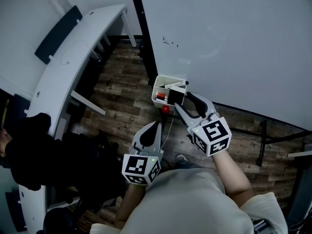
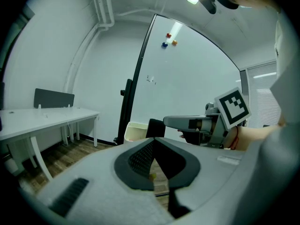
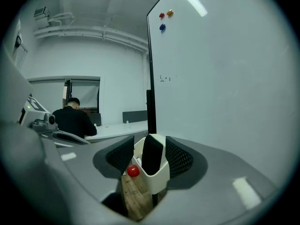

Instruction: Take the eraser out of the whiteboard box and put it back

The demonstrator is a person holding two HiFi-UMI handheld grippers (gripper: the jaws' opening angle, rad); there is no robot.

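Eraser (image 3: 152, 153) upright in whiteboard box (image 3: 159, 176), long axis vertical

Box (image 1: 160, 83): cream-white; eraser (image 3: 152, 153): black; ball (image 3: 133, 171): red. Left tool (image 1: 156, 124) and right tool (image 1: 183, 100): grey, with black ribbed pads (image 3: 180, 158) and cubes (image 1: 212, 135) bearing black-and-white square markers. Floor (image 1: 122, 82): brown wood planks; whiteboard (image 1: 234, 43): pale grey, black frame.
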